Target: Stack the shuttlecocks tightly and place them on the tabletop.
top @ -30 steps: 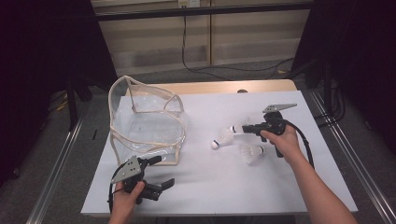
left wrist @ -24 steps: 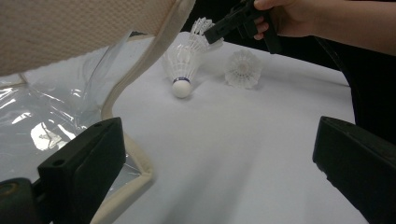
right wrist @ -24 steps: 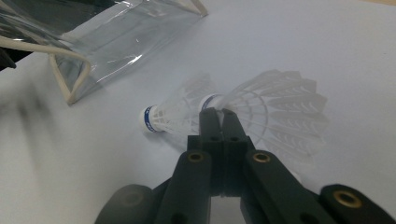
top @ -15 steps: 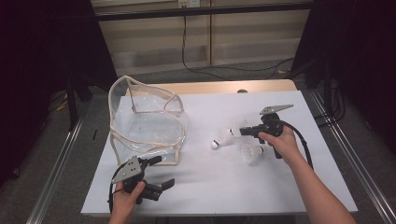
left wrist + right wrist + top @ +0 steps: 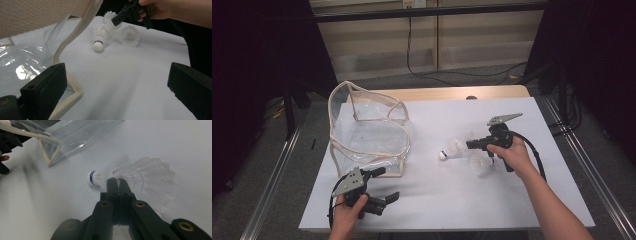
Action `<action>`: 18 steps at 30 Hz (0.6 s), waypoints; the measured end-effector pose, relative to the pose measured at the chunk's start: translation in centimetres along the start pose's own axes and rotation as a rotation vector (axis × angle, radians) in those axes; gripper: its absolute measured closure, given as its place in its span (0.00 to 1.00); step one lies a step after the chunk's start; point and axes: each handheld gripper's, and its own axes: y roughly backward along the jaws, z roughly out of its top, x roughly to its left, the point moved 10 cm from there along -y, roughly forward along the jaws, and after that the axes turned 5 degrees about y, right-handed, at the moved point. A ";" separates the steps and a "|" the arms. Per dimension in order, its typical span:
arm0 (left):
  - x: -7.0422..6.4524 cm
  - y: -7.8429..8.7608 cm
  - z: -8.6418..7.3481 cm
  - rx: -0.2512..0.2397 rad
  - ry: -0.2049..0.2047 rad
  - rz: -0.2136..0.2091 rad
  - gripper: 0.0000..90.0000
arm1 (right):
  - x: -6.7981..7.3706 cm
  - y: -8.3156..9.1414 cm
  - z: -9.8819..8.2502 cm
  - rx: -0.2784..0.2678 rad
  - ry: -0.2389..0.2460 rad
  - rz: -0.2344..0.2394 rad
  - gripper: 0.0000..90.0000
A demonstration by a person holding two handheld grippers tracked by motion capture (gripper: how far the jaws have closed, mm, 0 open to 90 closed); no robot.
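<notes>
Right tongs (image 5: 117, 180) clamped on a shuttlecock's (image 5: 140, 177) feather skirt — lifted off the tabletop (image 5: 437, 190). Left tongs (image 5: 384, 185) gape wide, empty — beside clear bag (image 5: 367, 135).

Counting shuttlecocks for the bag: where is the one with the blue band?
In the high view, the blue-banded shuttlecock lies at table centre-right, between the clear bag and the right gripper.

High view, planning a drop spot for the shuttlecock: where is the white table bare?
Bare: the near strip between the left tool and the right forearm, and the far right corner of the table. Crowded: the clear bag fills the left, and shuttlecocks cluster at the right tool.
</notes>
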 end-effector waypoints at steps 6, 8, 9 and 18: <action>0.0 0.0 0.0 0.001 0.002 0.000 0.03 | 0.3 -0.4 -0.1 0.004 0.003 0.023 1.00; 0.0 0.0 0.0 0.002 0.002 0.001 0.03 | 0.3 -0.4 -0.1 0.005 0.003 0.024 1.00; 0.0 0.0 0.0 0.002 0.002 0.000 0.03 | 0.3 -0.6 -0.2 0.004 0.003 0.027 1.00; 0.0 -0.1 -0.1 0.005 0.001 0.001 0.03 | 0.4 -1.3 -0.5 0.018 -0.002 0.041 1.00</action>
